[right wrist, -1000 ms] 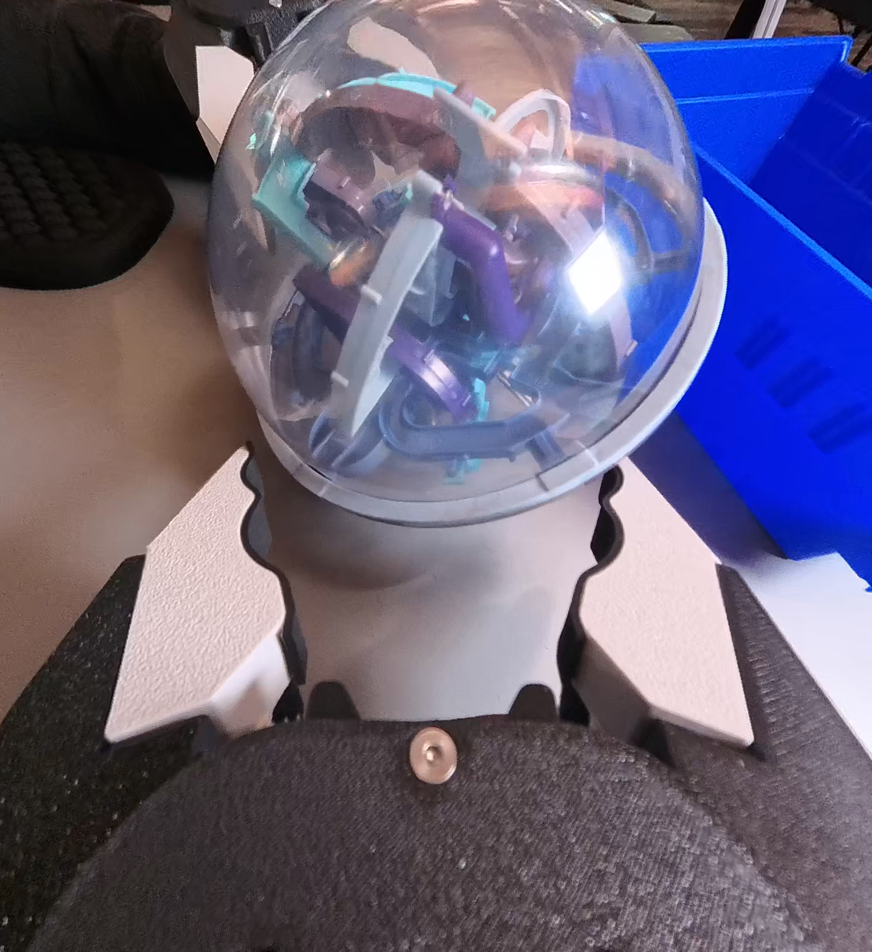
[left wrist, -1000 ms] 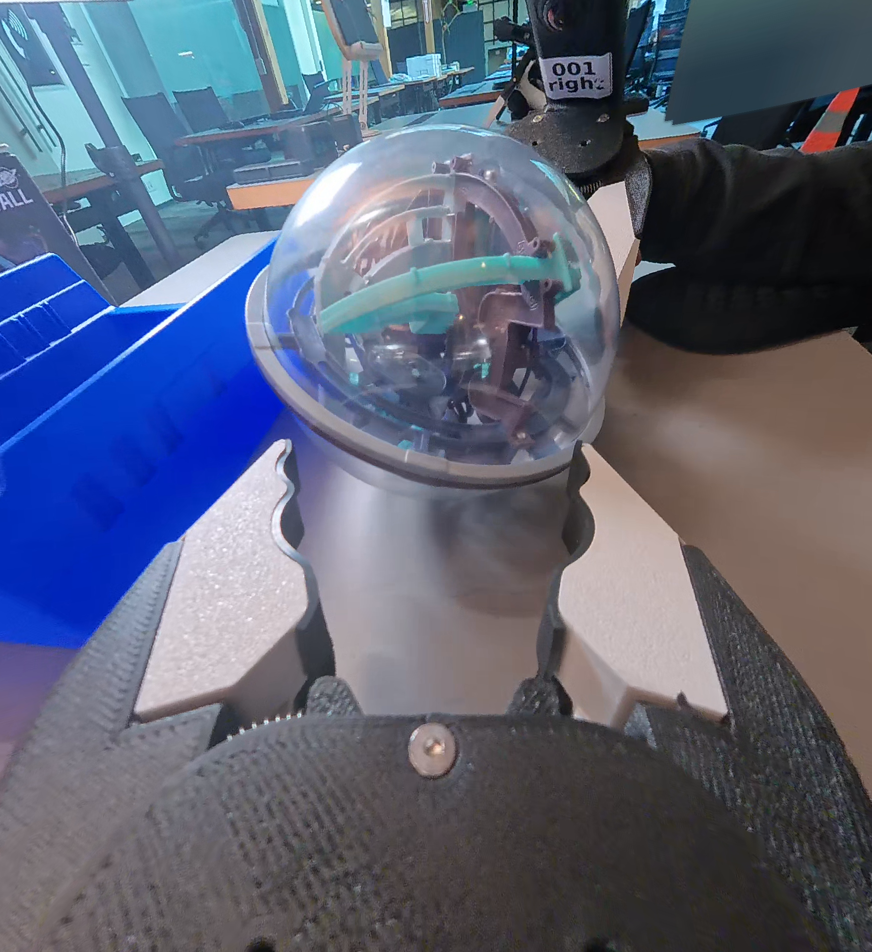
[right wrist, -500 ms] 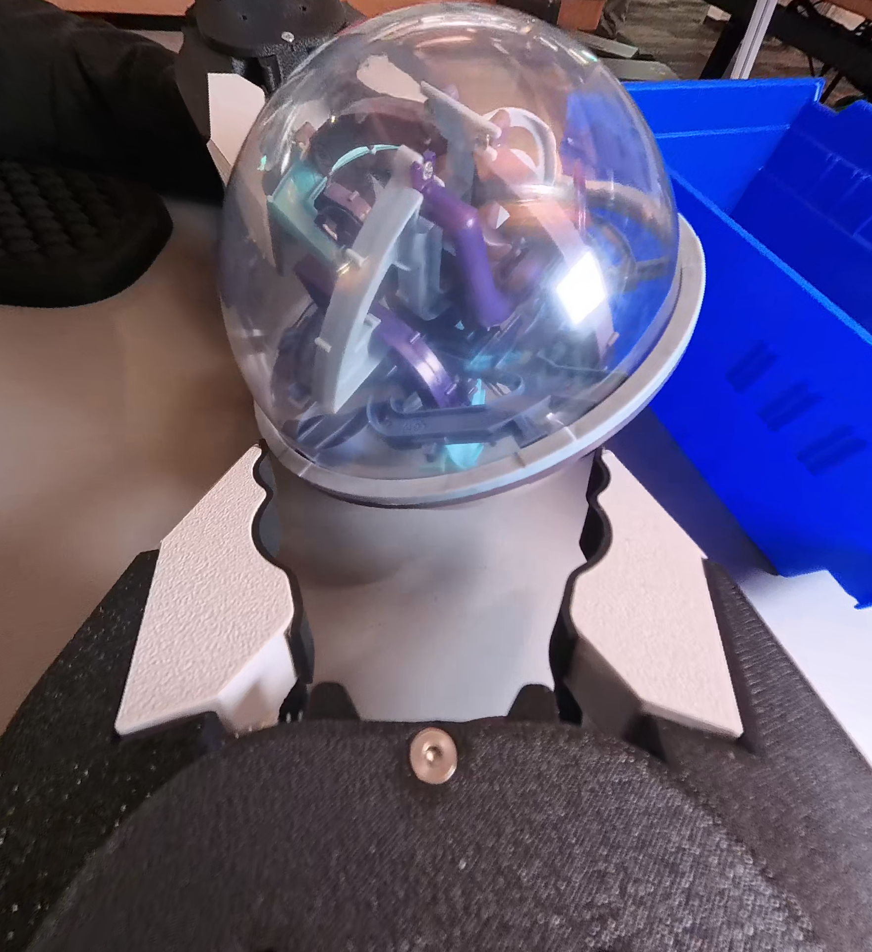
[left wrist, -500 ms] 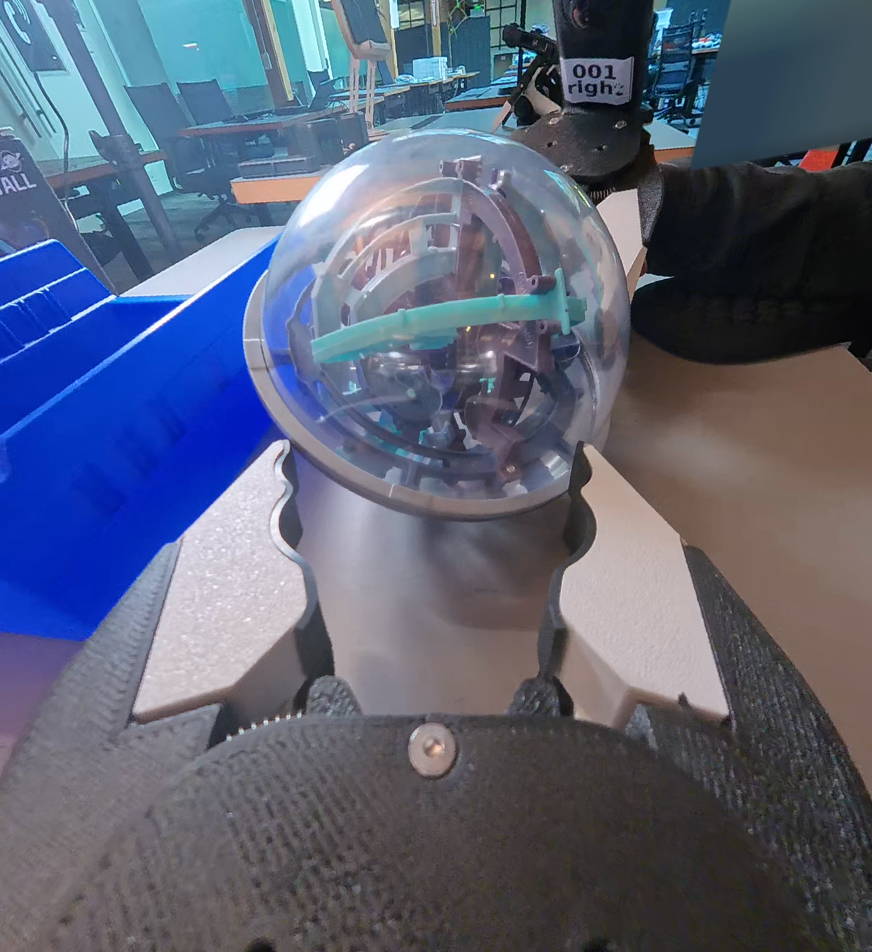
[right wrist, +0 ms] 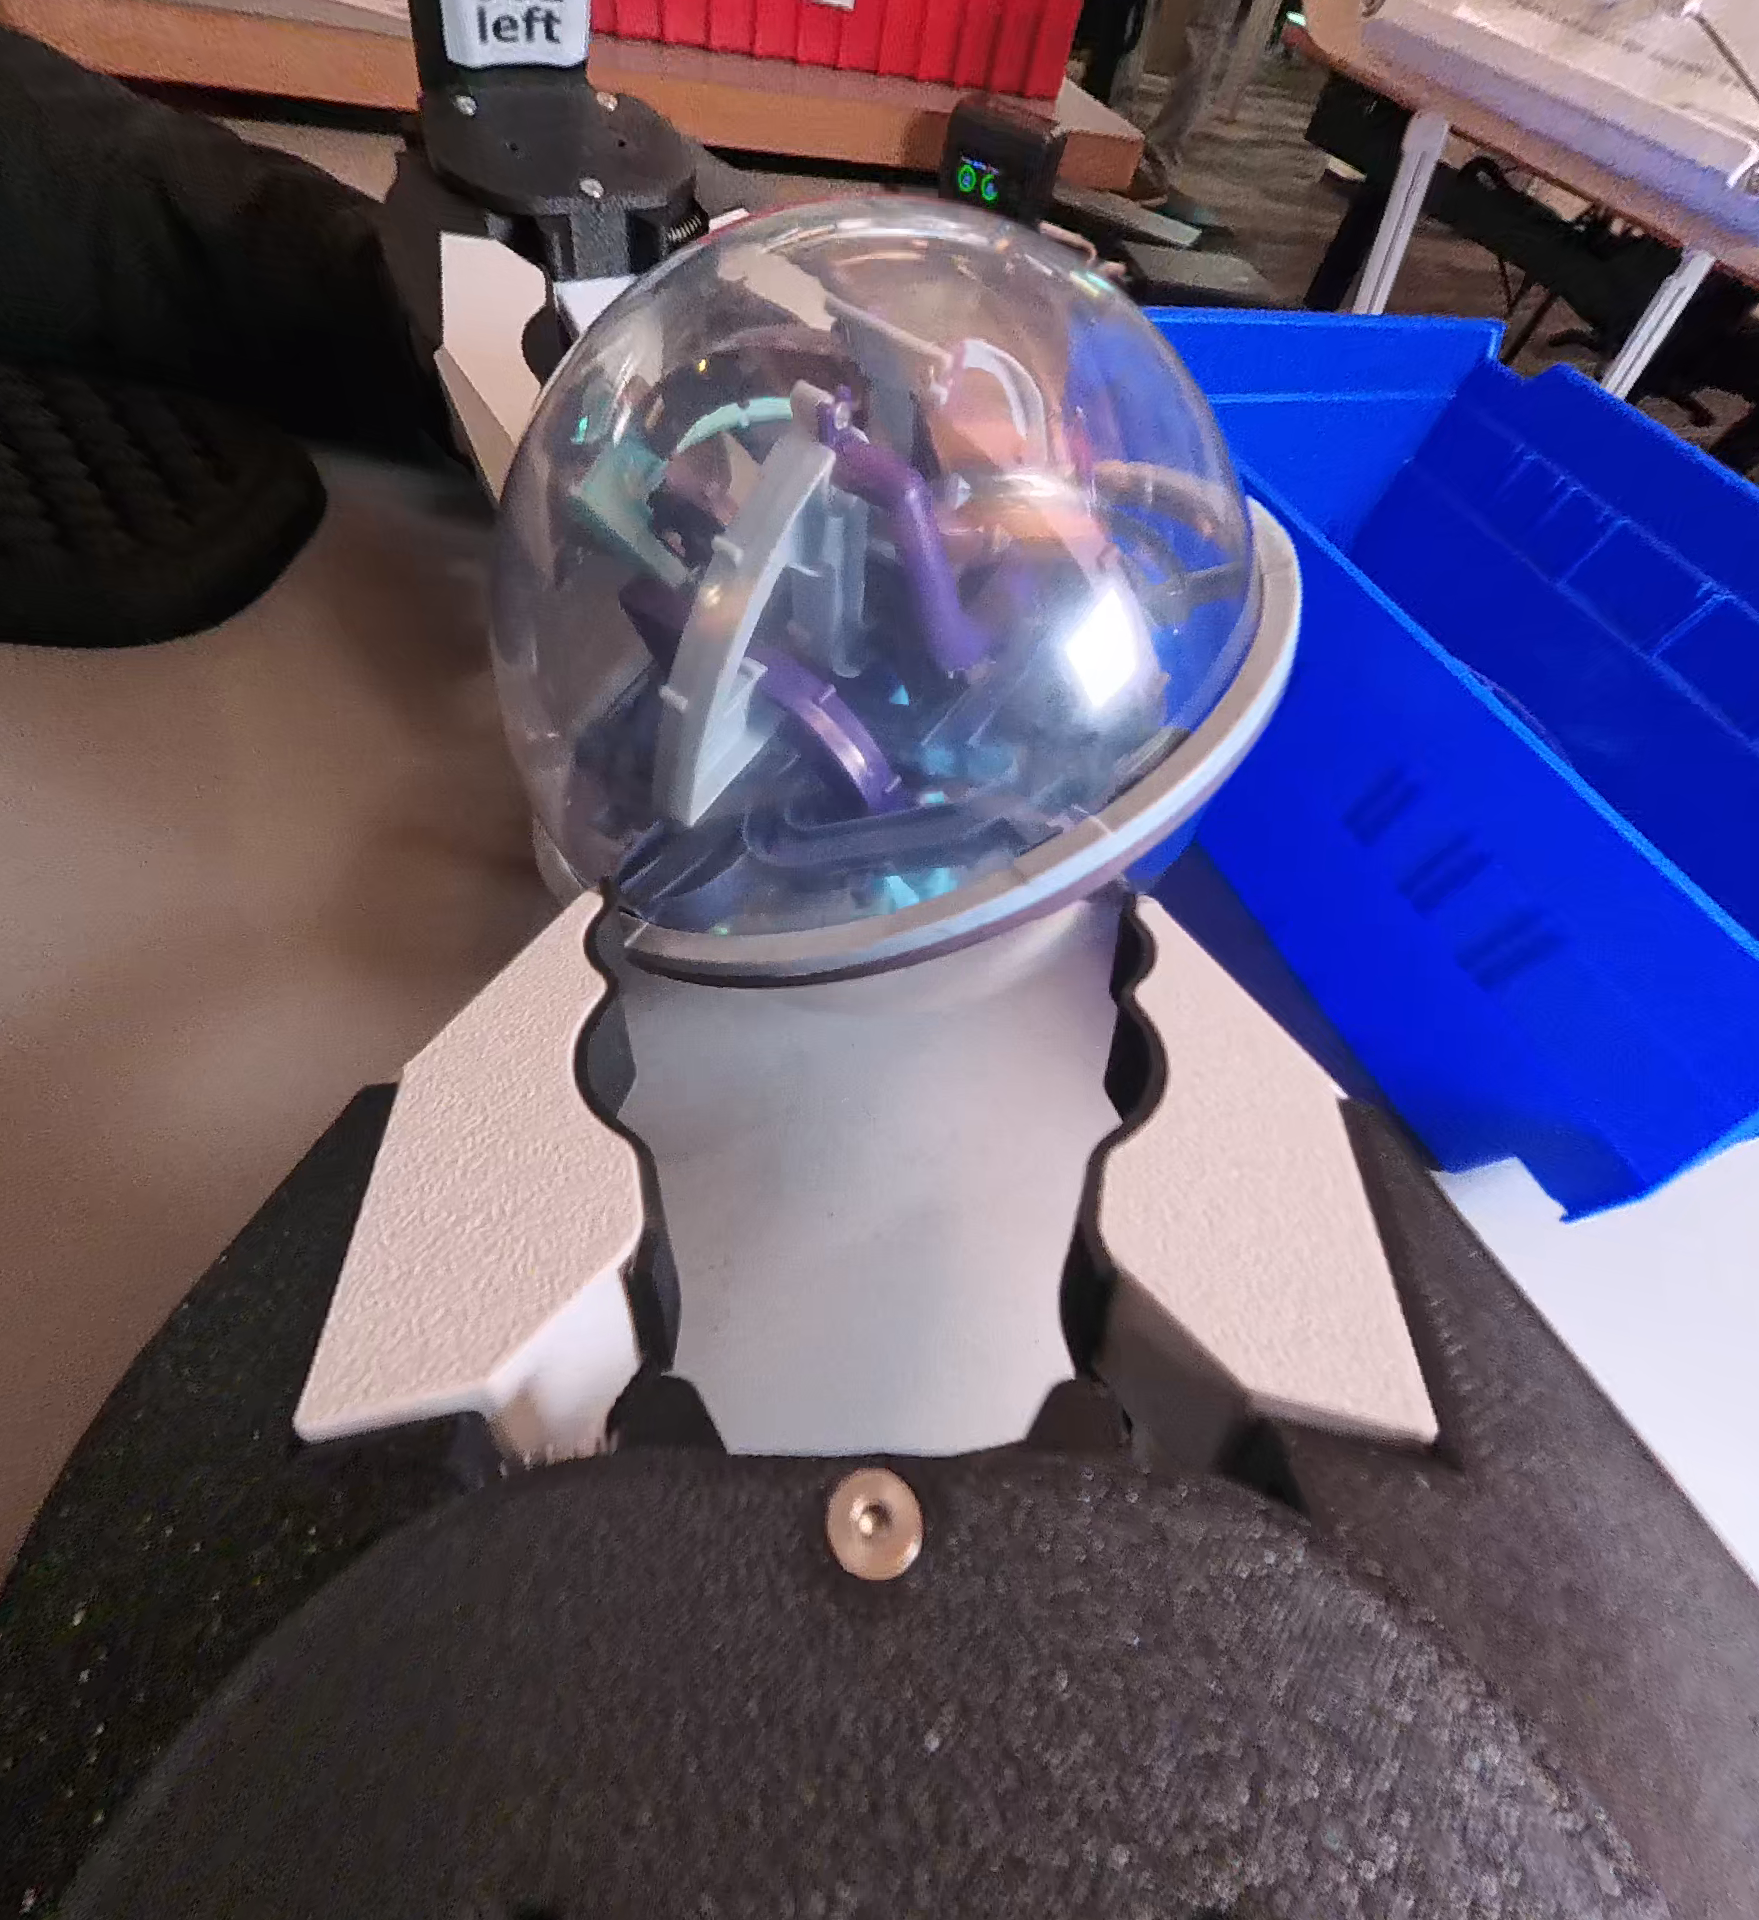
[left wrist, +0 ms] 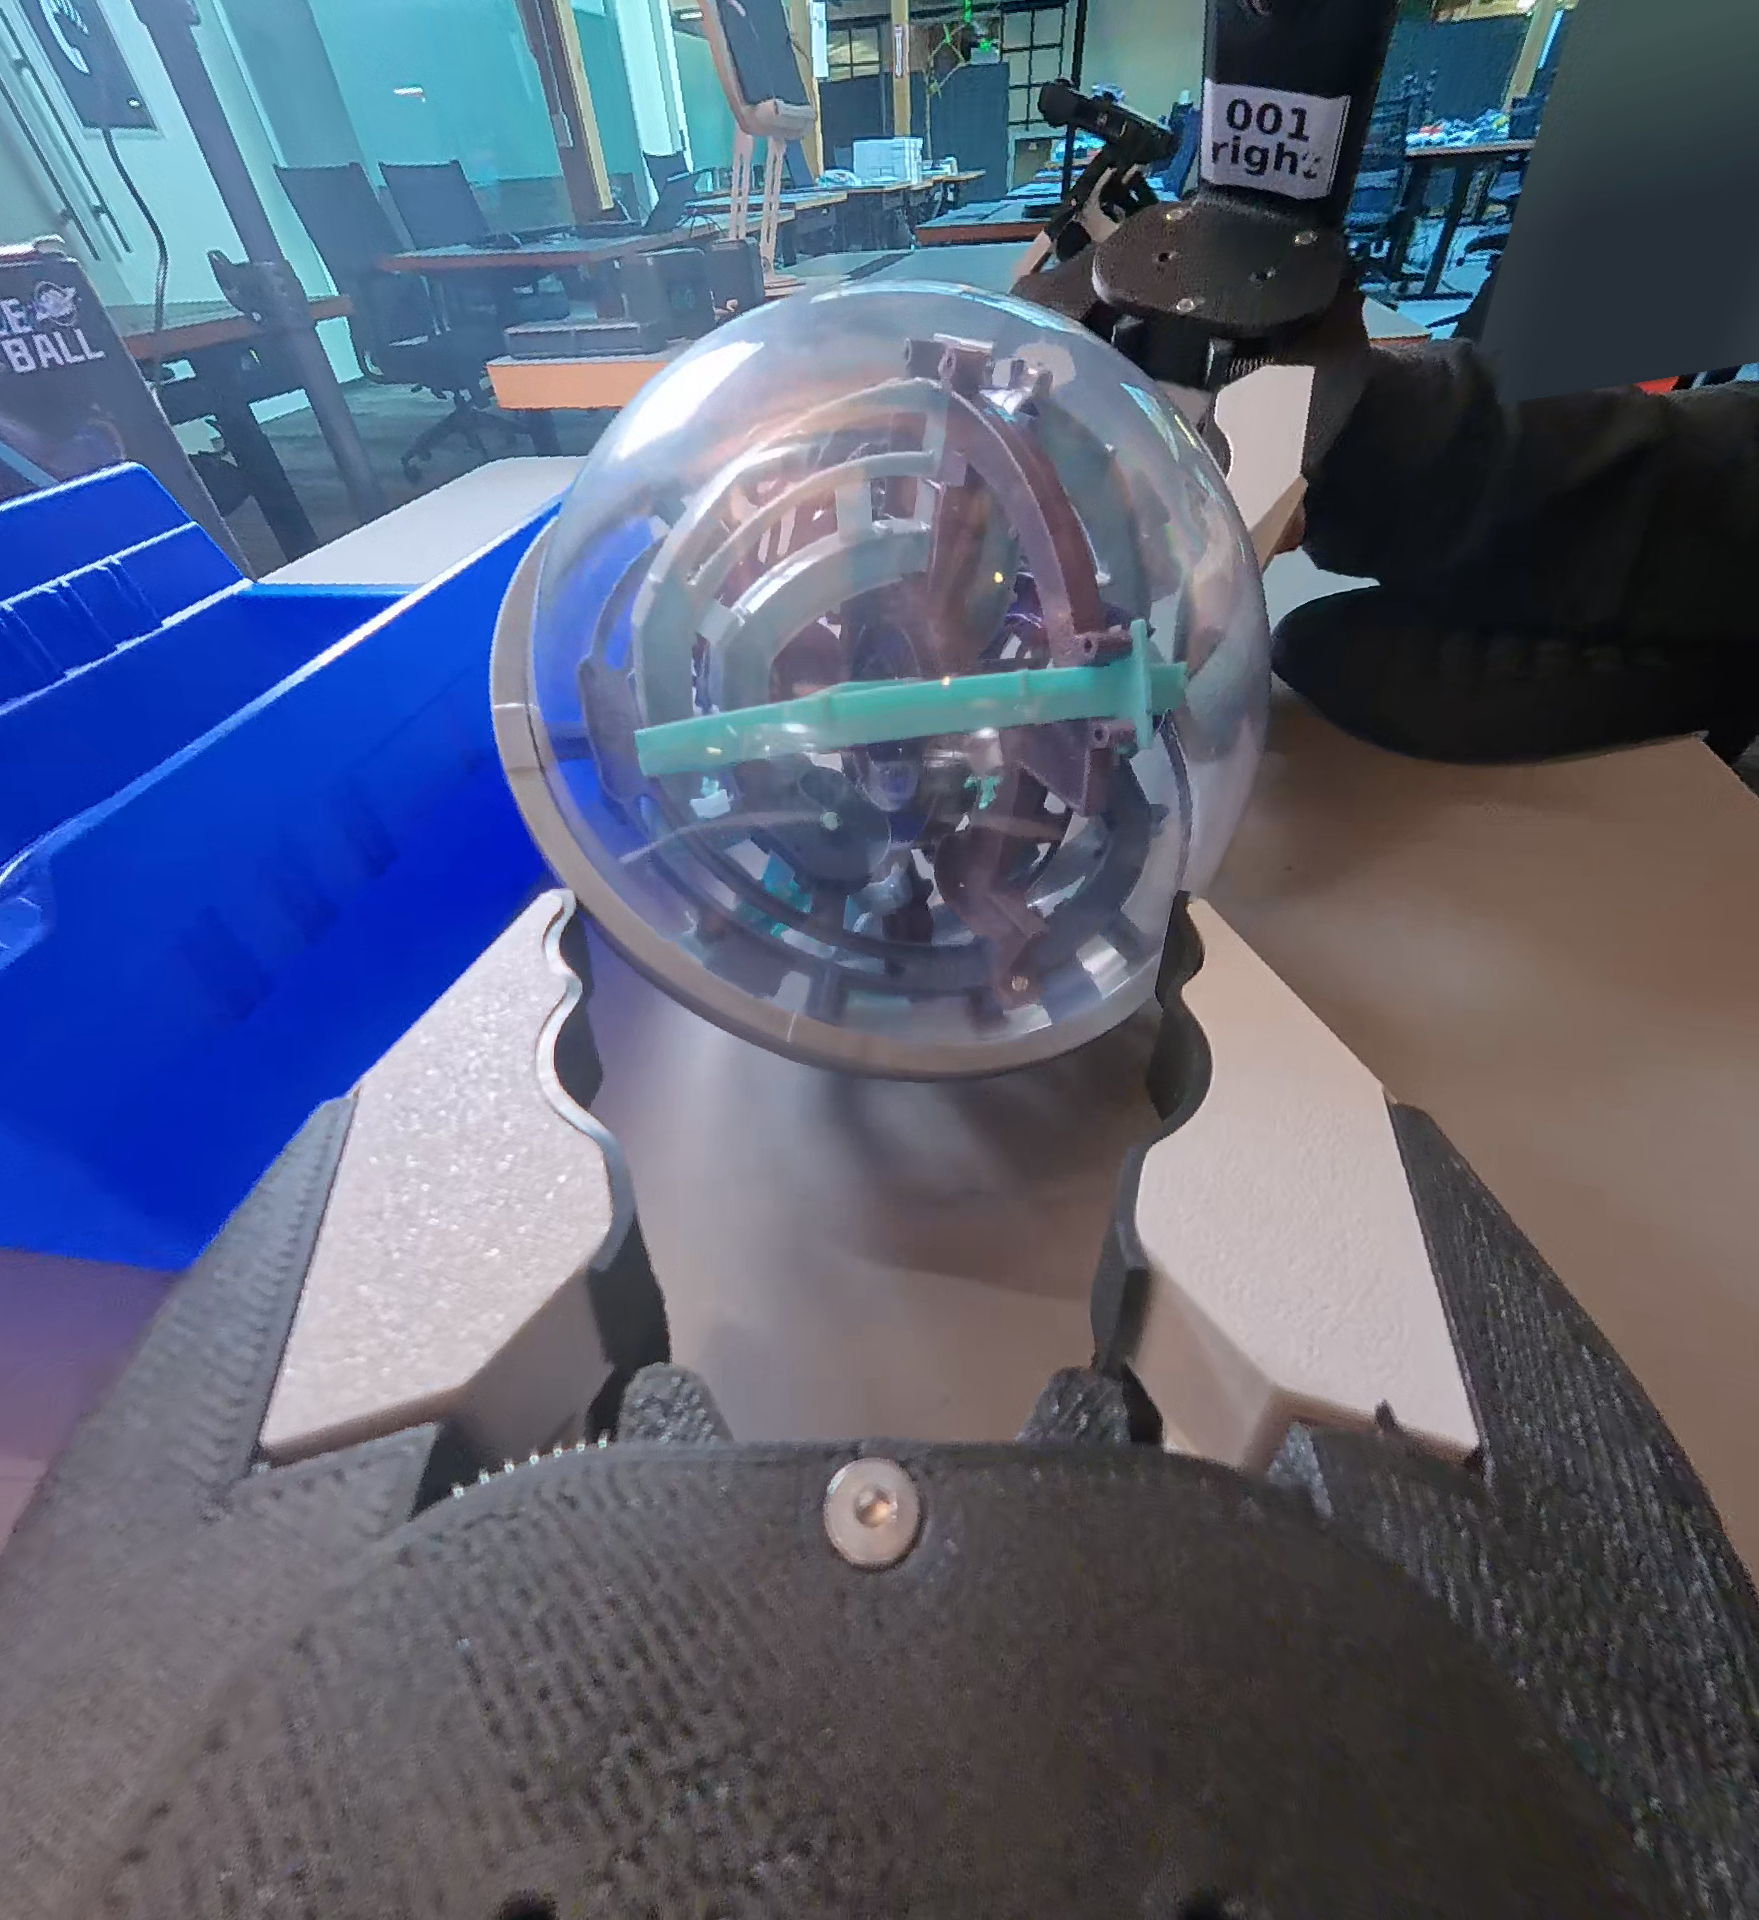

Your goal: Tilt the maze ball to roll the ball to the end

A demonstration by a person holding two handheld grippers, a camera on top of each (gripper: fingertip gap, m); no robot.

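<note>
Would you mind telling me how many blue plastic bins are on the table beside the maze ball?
2: the near blue plastic bin sits right beside the clear maze ball; a second bin lies just beyond it. Others may be hidden out of frame.

I cannot find the small rolling ball inside the maze ball (left wrist: 880, 675); the crowded tracks and glare on the dome hide it in both views. The sphere's lower half is out of my sight. It also covers my right claw's (left wrist: 1233, 343) fingertips. The blue bin (right wrist: 1540, 831) runs past the picture edge, as does the printed box (left wrist: 13, 384) behind it. A grey blurred patch covers the upper right corner.
</note>
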